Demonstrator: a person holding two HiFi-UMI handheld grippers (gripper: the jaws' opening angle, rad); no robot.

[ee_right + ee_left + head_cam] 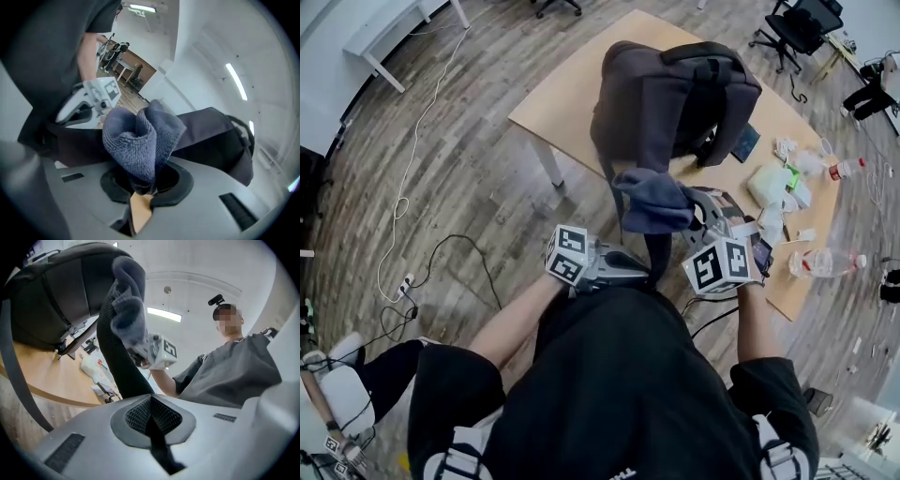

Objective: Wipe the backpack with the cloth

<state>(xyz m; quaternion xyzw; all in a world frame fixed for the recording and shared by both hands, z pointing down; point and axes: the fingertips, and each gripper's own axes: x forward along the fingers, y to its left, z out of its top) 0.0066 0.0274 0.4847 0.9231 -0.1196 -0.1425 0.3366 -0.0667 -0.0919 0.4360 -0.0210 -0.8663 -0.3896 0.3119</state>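
Note:
A dark grey backpack [675, 98] stands on the wooden table [567, 94] near its front edge; its body fills the upper left [51, 301] of the left gripper view. One black strap [657, 251] hangs down off the table, and my left gripper [643, 275] is shut on it; the strap [119, 366] runs straight into the closed jaws [151, 416]. My right gripper [694, 214] is shut on a bunched blue-grey cloth [654, 202], held just in front of the backpack's lower edge. In the right gripper view the cloth [136, 140] bulges out of the jaws [140, 190] with the backpack [211, 136] behind it.
On the table's right side lie plastic packets [773, 183], two bottles [825, 262], and a dark tablet [744, 142]. An office chair [802, 28] stands beyond the table. Cables [403, 281] trail over the wood floor at left; a white bench [389, 33] is at the upper left.

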